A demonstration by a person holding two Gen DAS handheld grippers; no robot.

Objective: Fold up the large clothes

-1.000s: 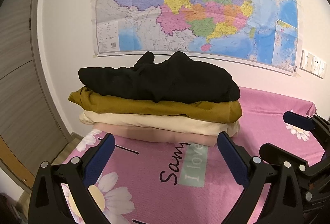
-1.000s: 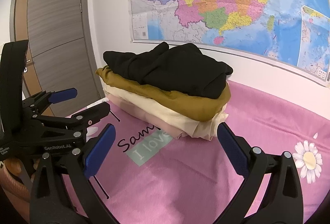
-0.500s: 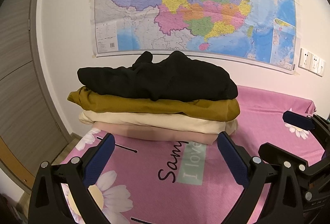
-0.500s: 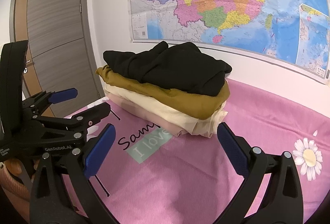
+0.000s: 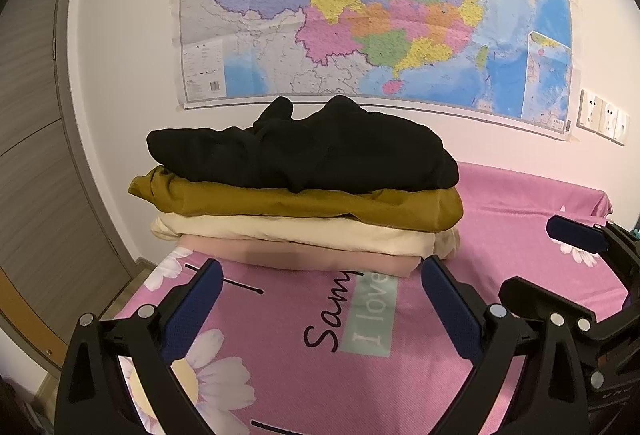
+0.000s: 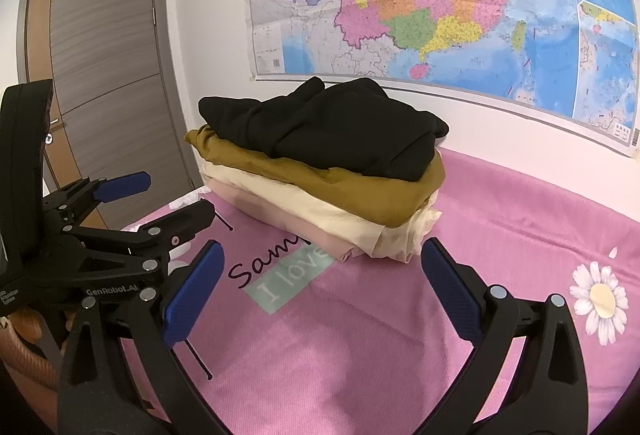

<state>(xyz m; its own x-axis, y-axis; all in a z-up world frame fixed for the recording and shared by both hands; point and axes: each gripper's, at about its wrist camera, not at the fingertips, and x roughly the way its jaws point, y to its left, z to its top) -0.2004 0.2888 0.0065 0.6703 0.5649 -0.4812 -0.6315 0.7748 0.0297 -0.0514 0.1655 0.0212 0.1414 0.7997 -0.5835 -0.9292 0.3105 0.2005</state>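
Observation:
A stack of folded clothes sits on the pink bed sheet (image 5: 520,219) against the wall. A black garment (image 5: 304,151) lies on top, loosely folded. Under it lie a mustard one (image 5: 304,201), a cream one (image 5: 296,235) and a pale pink one (image 5: 304,255). The stack also shows in the right wrist view: the black garment (image 6: 332,127), the mustard one (image 6: 340,183). My left gripper (image 5: 320,299) is open and empty, just short of the stack. My right gripper (image 6: 320,287) is open and empty, in front of the stack's corner. The left gripper also shows in the right wrist view (image 6: 156,195).
A large map (image 5: 376,7) hangs on the wall behind the stack. A grey door (image 6: 108,47) stands to the left. Wall sockets (image 5: 604,117) are at the right. The sheet (image 6: 480,227) has daisy prints and a text label (image 6: 292,275).
Both views have shifted slightly; the stack sits a touch lower and nearer in the left wrist view. Both grippers stay open and empty.

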